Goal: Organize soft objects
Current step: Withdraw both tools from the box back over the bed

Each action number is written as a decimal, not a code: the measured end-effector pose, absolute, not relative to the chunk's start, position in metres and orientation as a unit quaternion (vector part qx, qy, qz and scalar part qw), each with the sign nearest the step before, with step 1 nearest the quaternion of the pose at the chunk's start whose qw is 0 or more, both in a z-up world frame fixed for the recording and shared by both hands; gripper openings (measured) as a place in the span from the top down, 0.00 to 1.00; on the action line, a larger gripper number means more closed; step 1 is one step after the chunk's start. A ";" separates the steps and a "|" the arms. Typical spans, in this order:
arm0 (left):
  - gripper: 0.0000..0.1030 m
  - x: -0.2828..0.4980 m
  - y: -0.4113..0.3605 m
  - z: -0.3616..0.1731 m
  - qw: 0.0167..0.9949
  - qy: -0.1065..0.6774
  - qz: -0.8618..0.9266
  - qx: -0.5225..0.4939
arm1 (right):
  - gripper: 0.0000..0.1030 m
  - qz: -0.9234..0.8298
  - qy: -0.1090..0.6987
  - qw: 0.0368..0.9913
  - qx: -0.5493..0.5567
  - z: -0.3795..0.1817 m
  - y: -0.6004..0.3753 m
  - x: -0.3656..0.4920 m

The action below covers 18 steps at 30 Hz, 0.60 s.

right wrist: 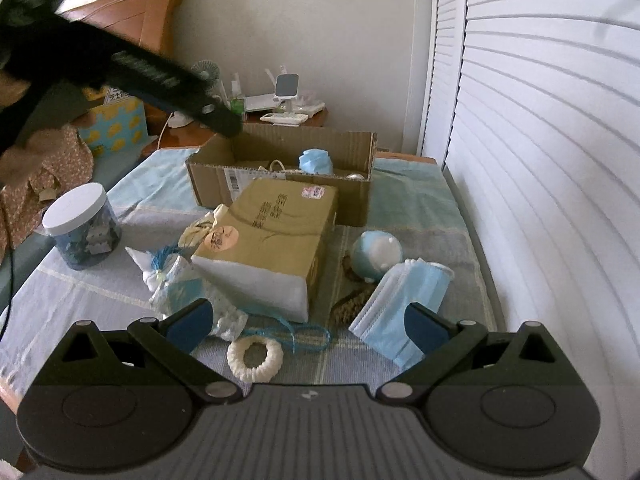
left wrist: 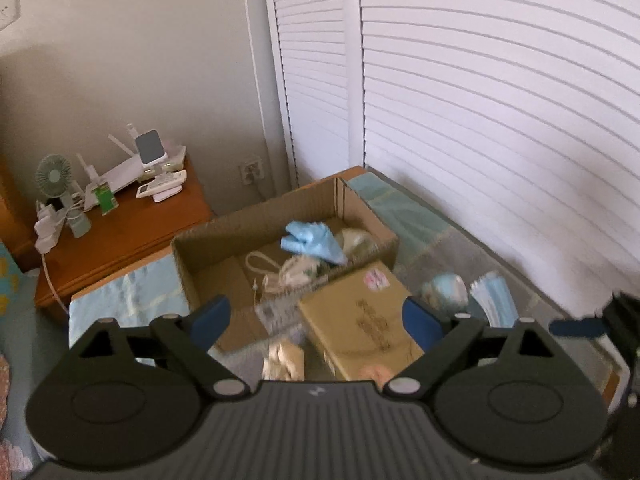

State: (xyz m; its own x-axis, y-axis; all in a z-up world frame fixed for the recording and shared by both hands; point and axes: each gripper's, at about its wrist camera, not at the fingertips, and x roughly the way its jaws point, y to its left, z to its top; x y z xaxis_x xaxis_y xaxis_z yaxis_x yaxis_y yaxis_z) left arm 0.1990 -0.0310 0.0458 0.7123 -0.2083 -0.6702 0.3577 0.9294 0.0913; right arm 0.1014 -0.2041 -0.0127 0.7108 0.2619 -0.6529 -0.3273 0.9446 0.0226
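An open cardboard box [left wrist: 280, 216] [right wrist: 352, 148] stands at the far end of the cloth-covered table and holds a light blue soft item [left wrist: 312, 240] [right wrist: 316, 162] and some pale items. My left gripper [left wrist: 316, 316] is open and empty, held above the box's near side. My right gripper [right wrist: 308, 322] is open and empty, low over the table's near part. Between its fingers lie a white crocheted ring [right wrist: 255, 358] with blue string, and a stack of blue face masks [right wrist: 404, 300] on the right. A blue-and-white plush [right wrist: 376, 254] lies behind the masks.
A closed tan carton [right wrist: 272, 236] [left wrist: 360, 316] sits in front of the open box. A lidded clear jar [right wrist: 82, 226] stands at the left. A white and blue cloth bundle [right wrist: 180, 280] lies beside the carton. Louvered shutters [right wrist: 540, 160] line the right side. A wooden nightstand [left wrist: 120, 232] holds gadgets.
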 end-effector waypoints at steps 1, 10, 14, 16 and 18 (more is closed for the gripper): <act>0.10 0.190 -0.030 0.042 0.920 0.344 -0.154 0.106 | 0.00 0.160 0.346 0.923 -0.047 -0.014 -0.205 0.100; 0.09 0.129 -0.022 0.003 0.920 0.352 -0.142 0.099 | 0.00 0.151 0.359 0.920 -0.035 -0.026 -0.217 0.095; 0.09 0.116 -0.020 -0.013 0.921 0.352 -0.130 0.107 | 0.00 0.146 0.365 0.919 -0.033 -0.031 -0.221 0.096; 0.09 0.111 -0.020 -0.021 0.919 0.355 -0.126 0.115 | 0.00 0.147 0.368 0.917 -0.036 -0.034 -0.222 0.095; 0.09 0.108 -0.021 -0.030 0.918 0.357 -0.125 0.122 | 0.00 0.147 0.373 0.915 -0.040 -0.038 -0.221 0.096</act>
